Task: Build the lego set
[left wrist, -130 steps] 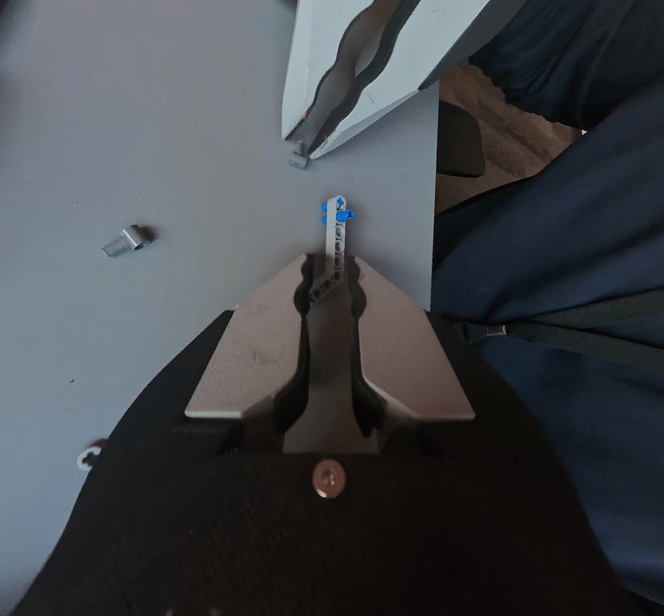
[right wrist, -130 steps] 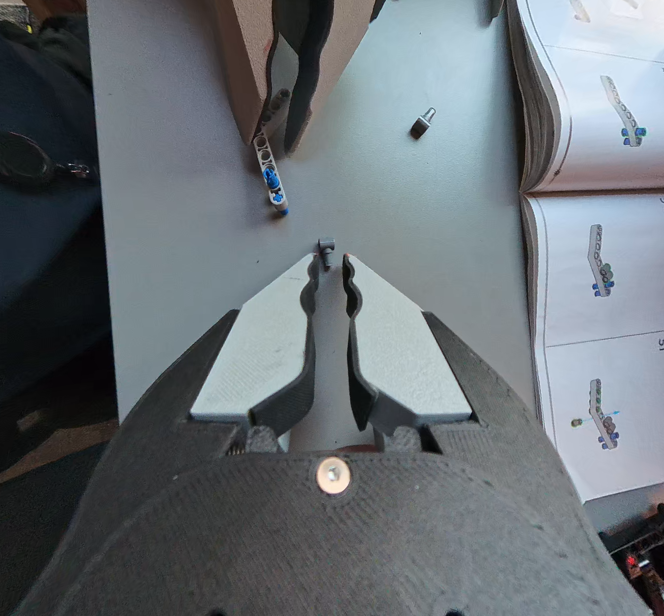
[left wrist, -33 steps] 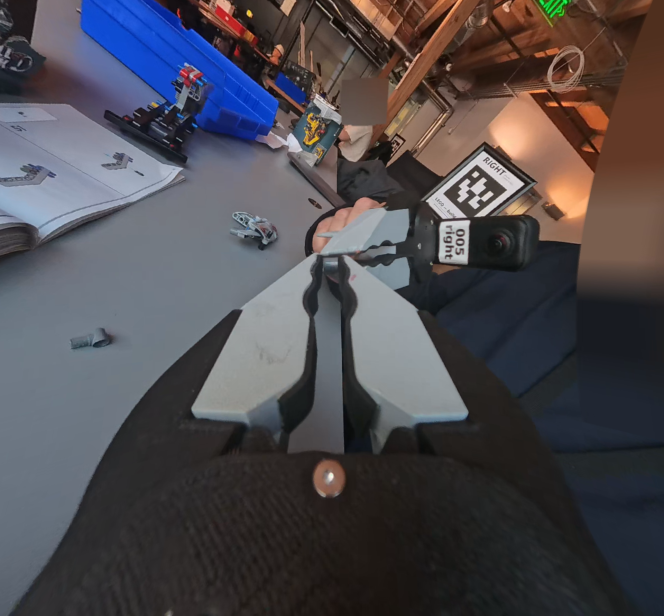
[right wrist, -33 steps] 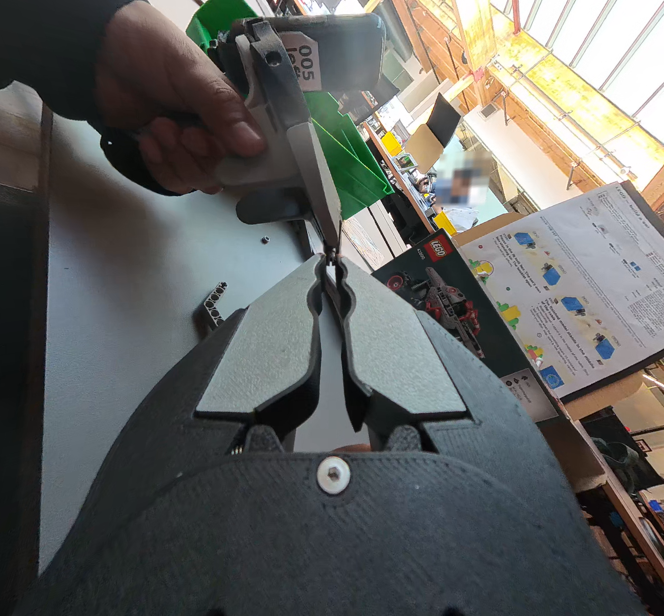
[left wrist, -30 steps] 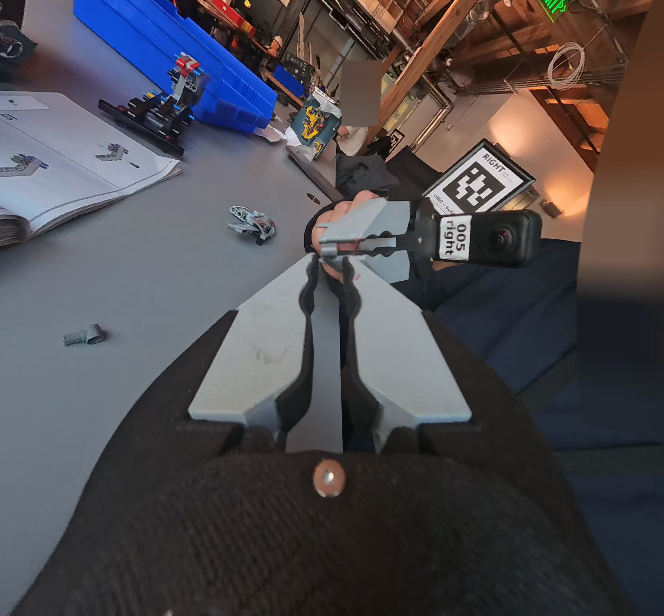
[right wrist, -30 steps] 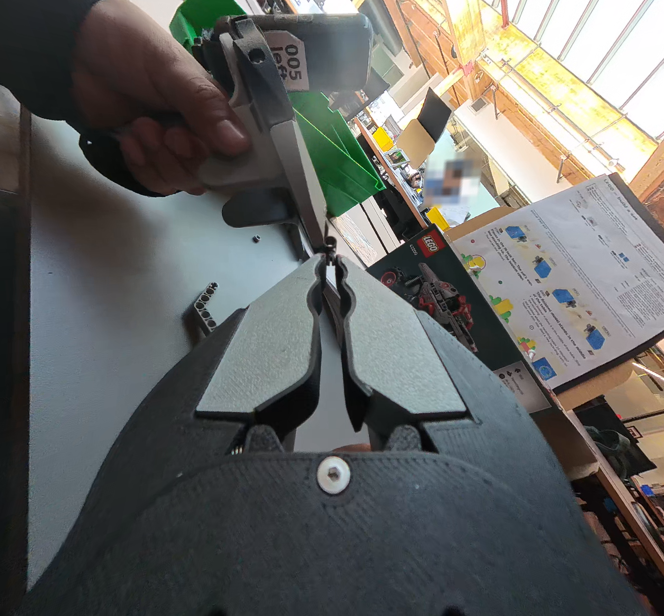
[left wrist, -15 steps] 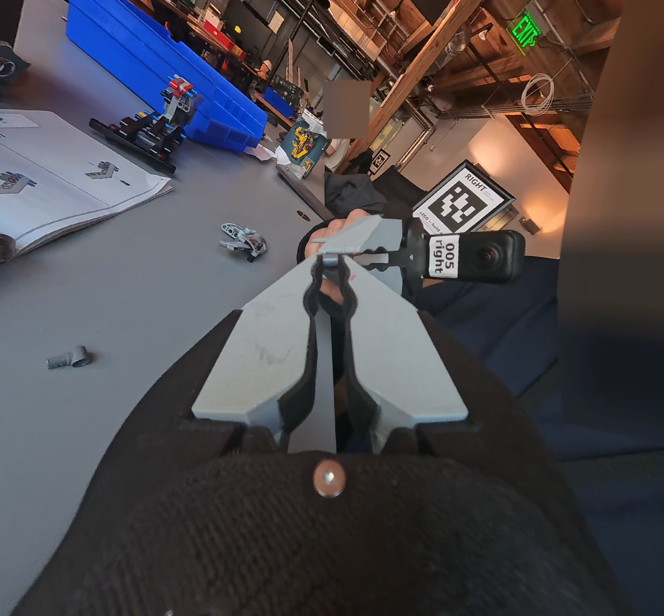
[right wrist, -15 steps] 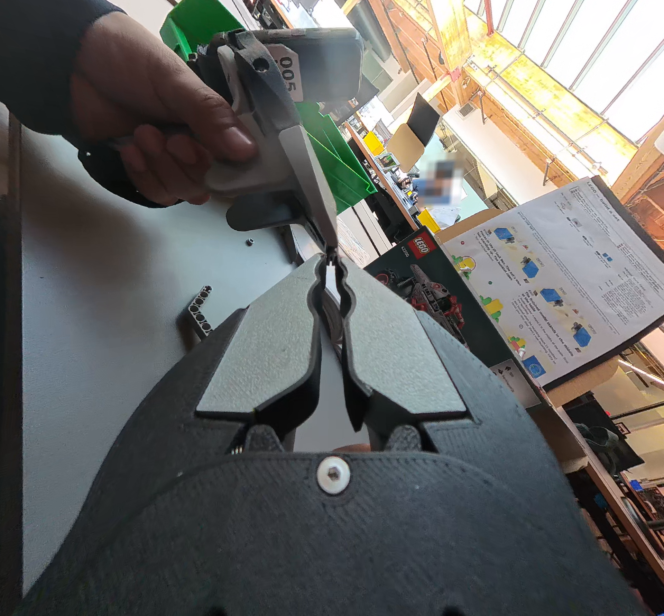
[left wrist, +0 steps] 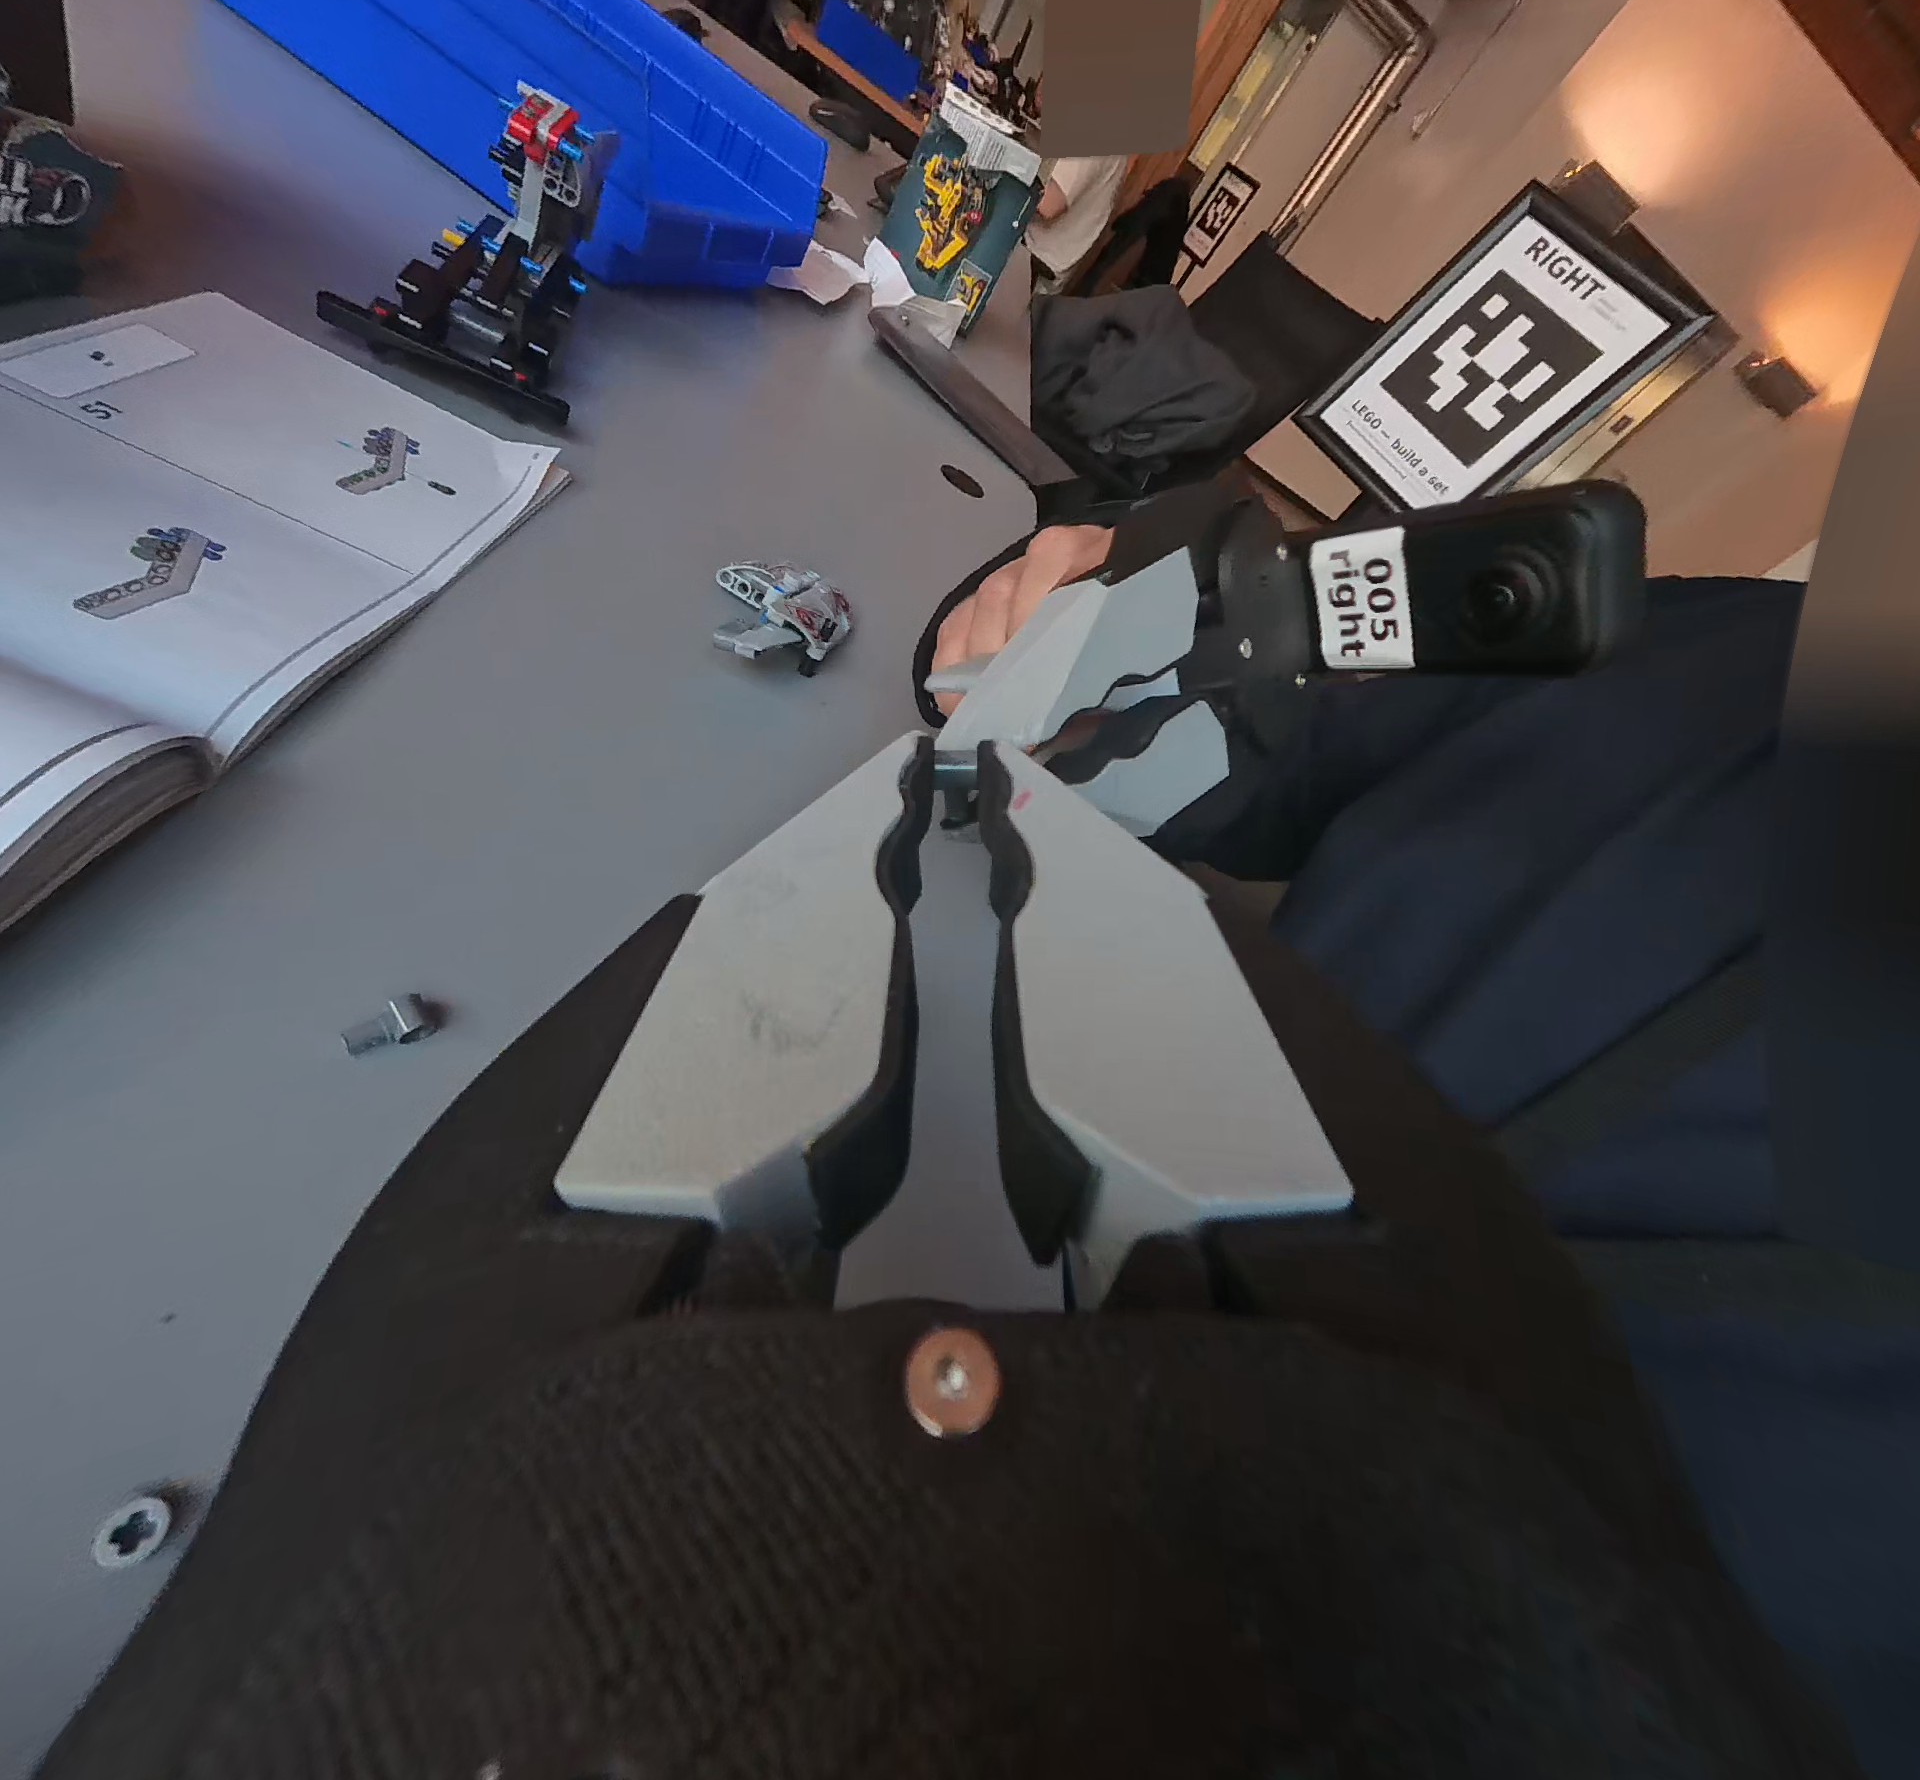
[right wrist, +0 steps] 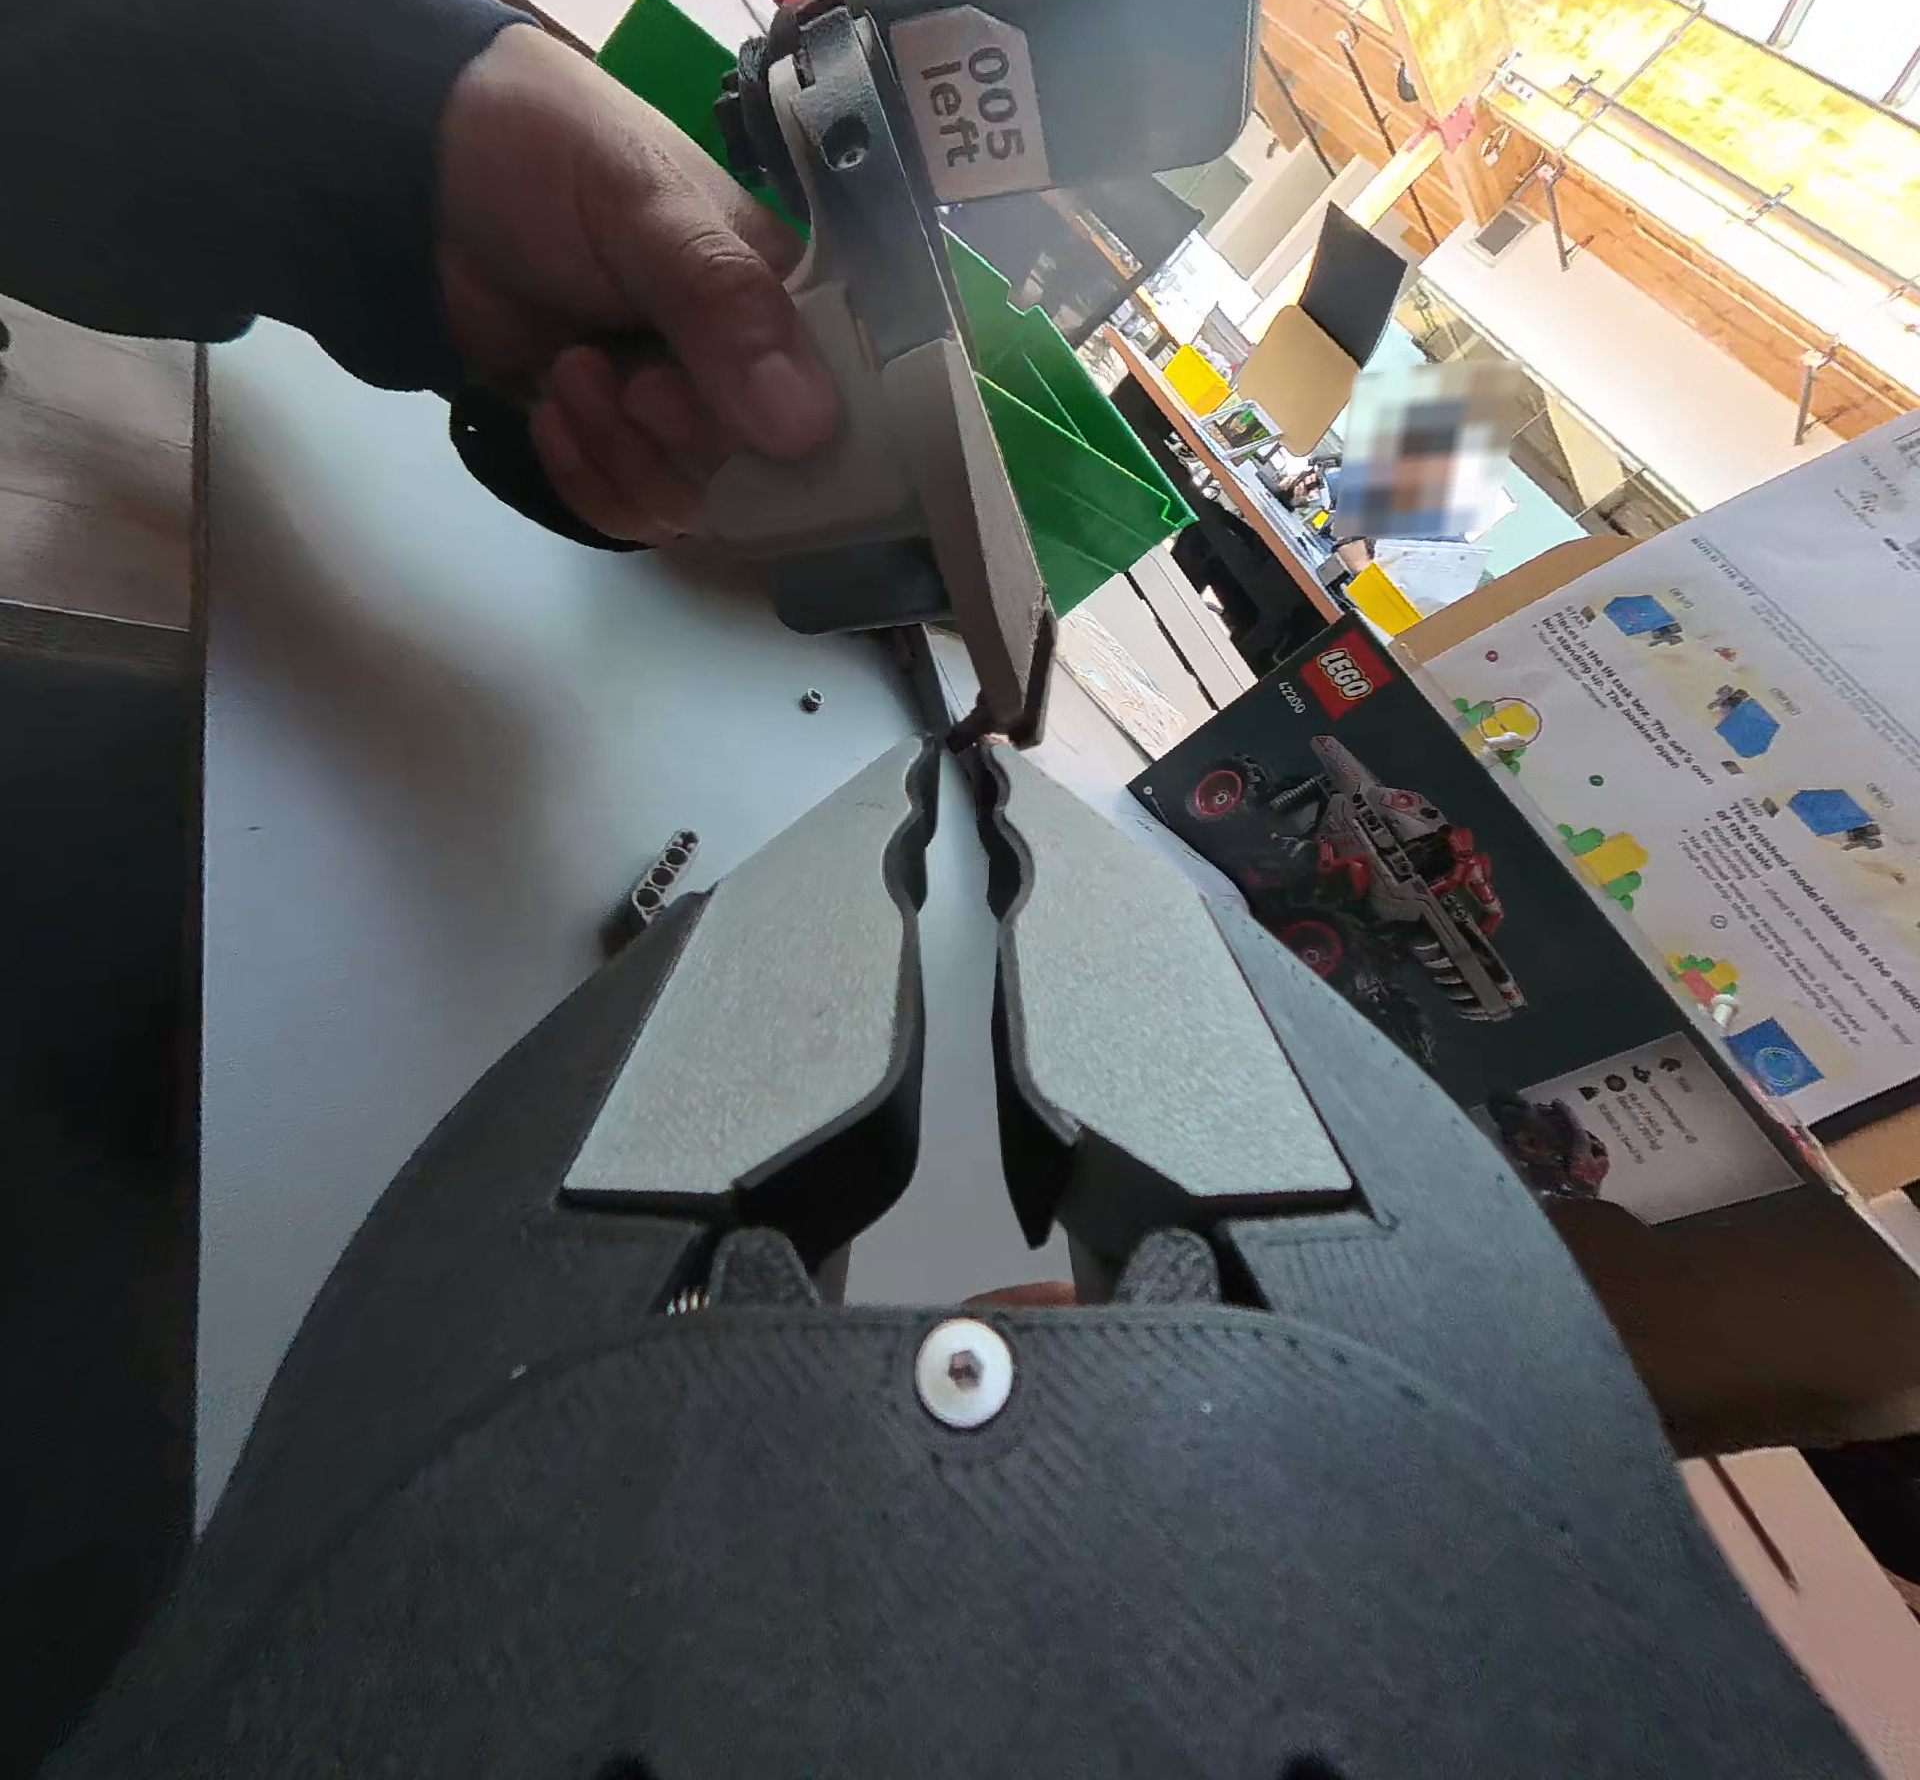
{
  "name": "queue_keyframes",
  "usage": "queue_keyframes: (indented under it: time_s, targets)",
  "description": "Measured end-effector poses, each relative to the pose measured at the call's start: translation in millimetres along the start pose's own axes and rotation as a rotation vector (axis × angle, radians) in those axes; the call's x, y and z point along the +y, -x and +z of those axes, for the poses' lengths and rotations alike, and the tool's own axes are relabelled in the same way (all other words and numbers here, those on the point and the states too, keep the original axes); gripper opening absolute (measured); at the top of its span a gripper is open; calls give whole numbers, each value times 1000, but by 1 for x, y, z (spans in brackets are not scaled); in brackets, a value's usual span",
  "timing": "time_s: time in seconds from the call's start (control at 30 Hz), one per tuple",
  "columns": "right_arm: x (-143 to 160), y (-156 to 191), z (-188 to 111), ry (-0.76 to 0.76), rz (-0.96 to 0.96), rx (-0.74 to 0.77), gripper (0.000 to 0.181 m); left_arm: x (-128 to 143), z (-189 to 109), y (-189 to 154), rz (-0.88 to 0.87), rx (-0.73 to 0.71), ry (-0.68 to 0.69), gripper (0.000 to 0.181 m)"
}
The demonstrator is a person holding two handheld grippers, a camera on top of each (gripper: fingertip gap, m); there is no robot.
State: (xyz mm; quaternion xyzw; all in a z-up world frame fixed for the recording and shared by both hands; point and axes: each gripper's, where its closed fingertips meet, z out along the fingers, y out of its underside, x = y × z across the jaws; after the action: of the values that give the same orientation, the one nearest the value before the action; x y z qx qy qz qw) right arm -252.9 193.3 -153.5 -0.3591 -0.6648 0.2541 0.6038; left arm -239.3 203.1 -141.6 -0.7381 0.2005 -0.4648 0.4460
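My left gripper (left wrist: pixel 949 764) is shut on a small grey lego piece (left wrist: pixel 954 776) held above the grey table (left wrist: pixel 582 795). My right gripper (right wrist: pixel 958 756) is nearly shut, tip to tip with the left gripper (right wrist: pixel 1023 717). A small dark piece (right wrist: pixel 968 731) spans between the two sets of tips. In the left wrist view the right gripper (left wrist: pixel 997 712) comes in from the right onto my tips. A grey beam with holes (right wrist: pixel 665 873) lies on the table, partly hidden behind my right finger.
An open instruction booklet (left wrist: pixel 208 504), a part-built model (left wrist: pixel 499 276) and a blue bin (left wrist: pixel 520 37) are at the left. A small sub-assembly (left wrist: pixel 784 613) and a loose grey connector (left wrist: pixel 390 1024) lie on the table. A lego box (right wrist: pixel 1382 889) and green bin (right wrist: pixel 1049 473) stand beyond. Only a small space, under 4 cm, lies between the two pairs of fingers.
Since 4.3 s ago both grippers have lifted off the table and come together tip to tip. Over the last second they stay joined and tilt down slightly toward the table.
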Motion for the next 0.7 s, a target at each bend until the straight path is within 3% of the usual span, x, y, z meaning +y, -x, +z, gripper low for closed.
queue_keyframes:
  time_s: [0.1,0.37,0.53,0.7]
  targets:
    - [1,8,1,-18,84,-90,0,5,0,0,33,4,25,4]
    - [-8,6,-12,-183,665,-470,5,3,-7,-13,202,40,-2,5]
    - [-14,13,-11,-198,758,-589,6,0,-5,-18,260,49,-45,4]
    - [-14,12,-8,-196,741,-574,0,0,-4,-20,251,53,-54,4]
